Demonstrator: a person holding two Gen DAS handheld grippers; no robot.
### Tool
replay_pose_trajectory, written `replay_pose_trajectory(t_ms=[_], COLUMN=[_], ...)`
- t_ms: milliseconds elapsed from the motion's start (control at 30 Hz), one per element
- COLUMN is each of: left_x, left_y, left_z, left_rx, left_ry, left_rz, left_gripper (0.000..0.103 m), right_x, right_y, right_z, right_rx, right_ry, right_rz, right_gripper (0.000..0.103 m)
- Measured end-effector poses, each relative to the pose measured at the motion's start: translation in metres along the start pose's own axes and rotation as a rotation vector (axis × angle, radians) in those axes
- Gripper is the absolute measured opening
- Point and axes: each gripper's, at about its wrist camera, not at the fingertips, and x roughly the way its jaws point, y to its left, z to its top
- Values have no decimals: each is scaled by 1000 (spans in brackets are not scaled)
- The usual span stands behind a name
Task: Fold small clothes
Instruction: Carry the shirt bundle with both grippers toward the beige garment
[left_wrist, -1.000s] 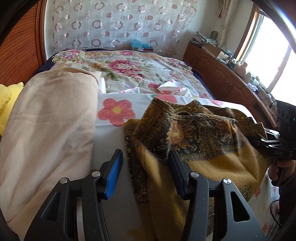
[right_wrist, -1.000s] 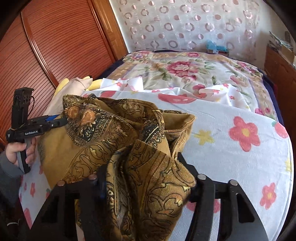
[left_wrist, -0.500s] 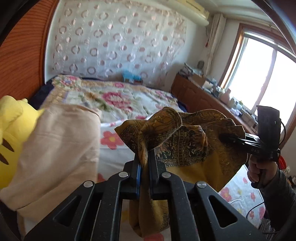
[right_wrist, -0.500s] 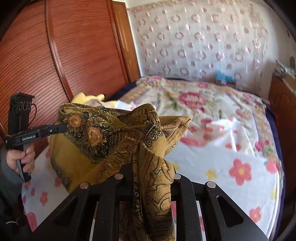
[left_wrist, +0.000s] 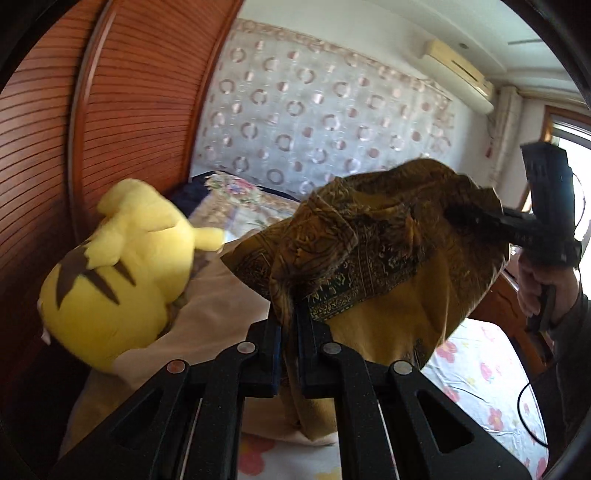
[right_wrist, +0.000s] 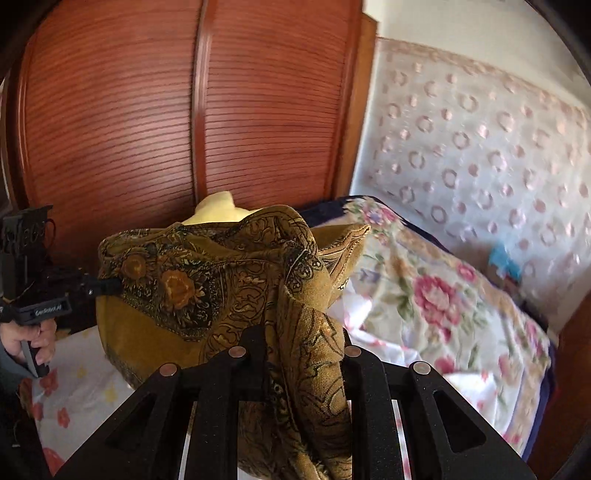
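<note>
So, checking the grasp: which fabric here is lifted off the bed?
The mustard paisley cloth, pinched by both grippers; the beige blanket lies under the yellow plush.

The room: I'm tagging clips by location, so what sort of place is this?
Most likely a home bedroom: a bed with a floral quilt, a yellow plush toy and a wall air conditioner.

A home bedroom: a bed (right_wrist: 461, 325) under flowered covers, a yellow plush toy (left_wrist: 118, 273) lying on it, slatted wooden wardrobe doors (right_wrist: 147, 122) alongside, a ring-patterned curtain (left_wrist: 325, 122) behind, and an air conditioner (left_wrist: 458, 70) high on the wall.
</note>
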Motion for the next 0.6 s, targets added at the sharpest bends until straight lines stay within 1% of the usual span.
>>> replay_pose_trajectory(t_ms=[100, 167, 300, 400, 467, 533, 567, 600], left_x=[1, 0, -4, -1, 0, 3, 5, 3], left_y=[16, 25, 33, 36, 38, 42, 43, 44], left_z=[-14, -19, -29, -35, -40, -44, -45, -46], left_rx=[-52, -72, -86, -89, -88, -90, -91, -93], left_ry=[12, 19, 28, 52, 70, 87, 91, 92], left_rz=[17, 29, 39, 50, 64, 74, 79, 78], left_gripper=[7, 7, 7, 7, 7, 7, 7, 7], right_x=[36, 60, 107, 142, 162, 178, 183, 187], right_y=[10, 12, 17, 24, 20, 19, 19, 19], right_z=[26, 42, 65, 78, 85, 89, 92, 95], right_rx=[-102, -139, -174, -197, -174, -120, -92, -74], right_ry=[34, 60, 98, 127, 154, 172, 174, 169], right_rz=[27, 46, 91, 115, 116, 109, 96, 77], right_gripper=[18, 18, 18, 20, 24, 33, 36, 42])
